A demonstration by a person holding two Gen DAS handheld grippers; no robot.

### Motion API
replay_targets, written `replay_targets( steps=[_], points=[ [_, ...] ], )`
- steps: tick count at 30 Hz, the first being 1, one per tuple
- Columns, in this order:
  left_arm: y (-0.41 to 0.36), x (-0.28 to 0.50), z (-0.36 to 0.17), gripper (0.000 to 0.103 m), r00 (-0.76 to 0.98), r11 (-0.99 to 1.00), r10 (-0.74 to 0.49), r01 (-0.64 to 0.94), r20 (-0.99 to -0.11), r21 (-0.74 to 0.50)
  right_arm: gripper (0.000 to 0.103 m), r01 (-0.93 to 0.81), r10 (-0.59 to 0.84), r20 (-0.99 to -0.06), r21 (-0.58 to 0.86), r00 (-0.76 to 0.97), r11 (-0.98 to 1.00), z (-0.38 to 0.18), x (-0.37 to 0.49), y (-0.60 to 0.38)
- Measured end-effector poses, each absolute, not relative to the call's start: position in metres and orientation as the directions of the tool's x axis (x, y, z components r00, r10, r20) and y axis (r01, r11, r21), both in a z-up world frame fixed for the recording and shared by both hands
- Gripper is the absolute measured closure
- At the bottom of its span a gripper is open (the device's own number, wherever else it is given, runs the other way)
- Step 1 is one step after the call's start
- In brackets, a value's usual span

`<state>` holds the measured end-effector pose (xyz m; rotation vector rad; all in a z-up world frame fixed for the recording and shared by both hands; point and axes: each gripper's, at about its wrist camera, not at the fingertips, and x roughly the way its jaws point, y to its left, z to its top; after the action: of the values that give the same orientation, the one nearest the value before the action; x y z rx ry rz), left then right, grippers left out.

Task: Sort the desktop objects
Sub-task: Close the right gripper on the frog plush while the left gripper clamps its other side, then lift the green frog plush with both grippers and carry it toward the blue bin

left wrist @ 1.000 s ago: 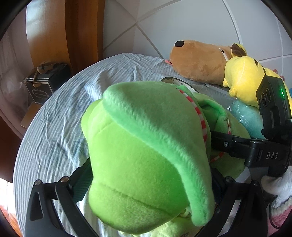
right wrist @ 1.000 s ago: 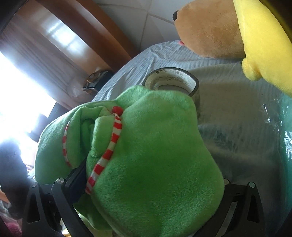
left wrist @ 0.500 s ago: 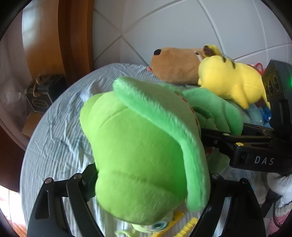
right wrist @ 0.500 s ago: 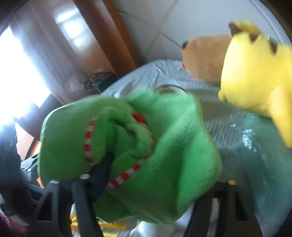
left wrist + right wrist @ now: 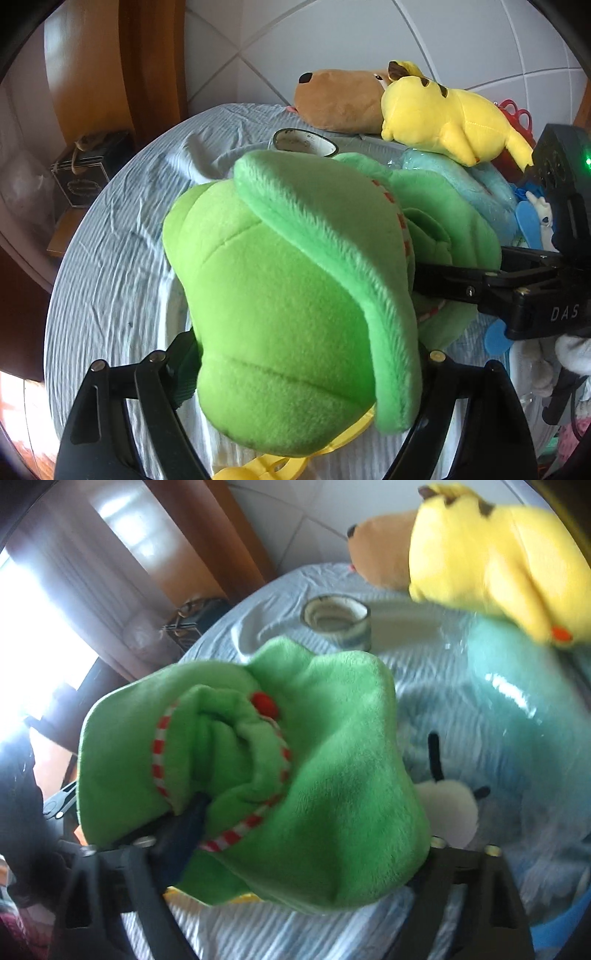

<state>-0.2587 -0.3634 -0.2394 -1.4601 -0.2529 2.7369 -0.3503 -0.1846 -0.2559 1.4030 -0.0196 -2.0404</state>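
Green plush [image 5: 295, 314] lifted higher than before, left gripper [image 5: 299, 373] and right gripper [image 5: 295, 845] both clamped on it (fingertips buried).

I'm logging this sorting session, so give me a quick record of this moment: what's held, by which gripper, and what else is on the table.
held object: green plush toy, lifted off the cloth
left gripper: shut on green plush toy
right gripper: shut on green plush toy
surface: blue-grey tablecloth
behind the toy: tape roll lying flat
far edge: brown plush dog, with yellow plush against it
under the yellow plush: light blue plush in clear wrap
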Motion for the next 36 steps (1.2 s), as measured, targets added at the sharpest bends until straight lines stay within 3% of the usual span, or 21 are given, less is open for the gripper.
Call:
replay_targets(
  steps=[5, 8, 11, 23, 36],
  points=[
    [-0.367, -0.264, -0.249, 0.018, -0.570, -0.989, 0.075, 0.061, -0.818, -0.133, 0.001, 0.472, -0.582, -0.796, 0.453, -0.169, -0.756, -0.286, -0.362, -0.198],
    [-0.371, -0.266, -0.248, 0.019, -0.580, -0.988, 0.075, 0.065, -0.811, -0.139, 0.009, 0.462, -0.604, -0.771, 0.470, -0.200, -0.752, -0.289, -0.362, -0.202],
    [-0.366, -0.260, -0.234, 0.021, -0.597, -0.989, 0.088, 0.042, -0.797, -0.141, 0.017, 0.483, -0.592, -0.764, 0.429, -0.256, -0.763, -0.271, -0.350, -0.201],
    [-0.303, -0.214, -0.139, 0.021, -0.687, -0.971, 0.240, -0.152, -0.686, -0.187, 0.018, 0.439, -0.539, -0.709, 0.349, -0.455, -0.828, -0.165, -0.284, -0.124],
    [-0.169, -0.142, -0.091, 0.021, -0.682, -0.928, 0.362, -0.325, -0.635, -0.180, 0.018, 0.340, -0.446, -0.666, 0.294, -0.598, -0.893, -0.109, -0.185, 0.013]
  ],
)
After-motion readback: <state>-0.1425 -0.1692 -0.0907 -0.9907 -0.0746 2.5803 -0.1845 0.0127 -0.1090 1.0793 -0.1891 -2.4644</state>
